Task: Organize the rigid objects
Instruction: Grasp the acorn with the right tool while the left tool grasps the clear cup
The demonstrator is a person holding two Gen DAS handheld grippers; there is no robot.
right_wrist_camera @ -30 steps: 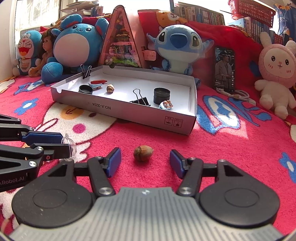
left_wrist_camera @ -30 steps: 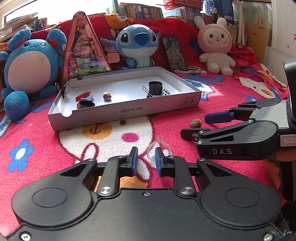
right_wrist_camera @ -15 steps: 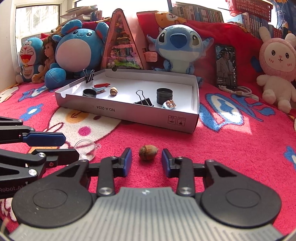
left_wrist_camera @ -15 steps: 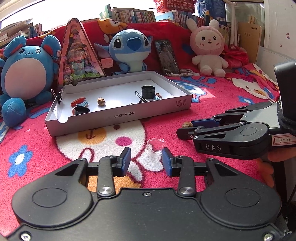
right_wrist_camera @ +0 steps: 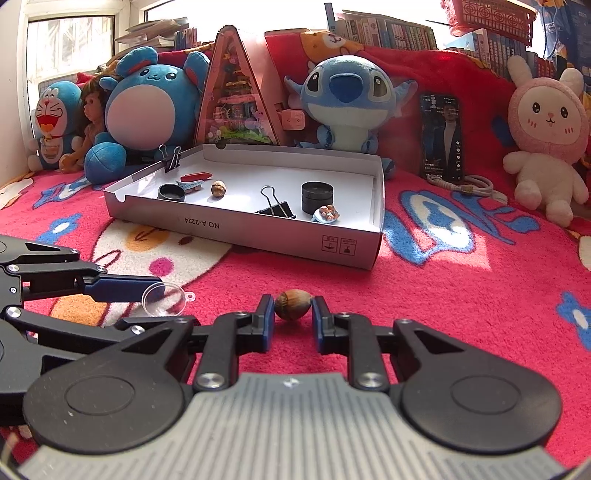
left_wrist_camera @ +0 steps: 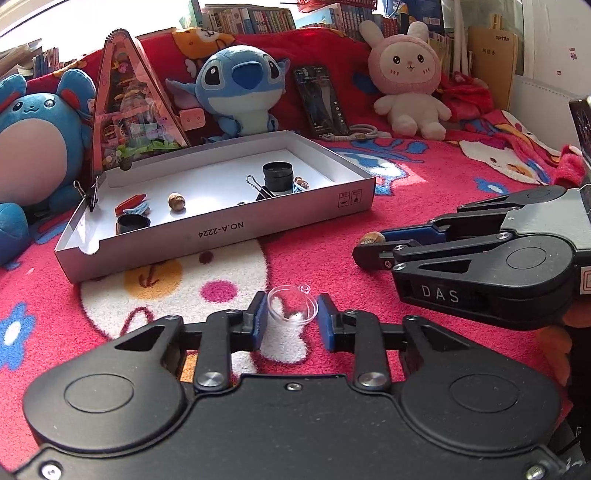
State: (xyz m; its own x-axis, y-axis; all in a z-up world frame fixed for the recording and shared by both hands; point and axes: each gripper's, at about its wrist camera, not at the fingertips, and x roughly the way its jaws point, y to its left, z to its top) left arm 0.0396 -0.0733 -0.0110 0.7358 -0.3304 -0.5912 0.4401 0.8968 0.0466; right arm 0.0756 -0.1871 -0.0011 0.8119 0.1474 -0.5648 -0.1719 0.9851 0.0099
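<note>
Brown acorn [right_wrist_camera: 293, 304] lengthwise between pads

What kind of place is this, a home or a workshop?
Probably a home, perhaps a bedroom: a red cartoon blanket, plush toys such as the pink rabbit, and shelves of books behind.

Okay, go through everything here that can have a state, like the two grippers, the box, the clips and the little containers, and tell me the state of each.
left gripper: just closed on the clear cup
right gripper: just closed on the acorn
white box: open, no lid
binder clip: clamped on the box wall
loose binder clip: lying in the box
black round tin: lid on
phone: screen lit
</note>
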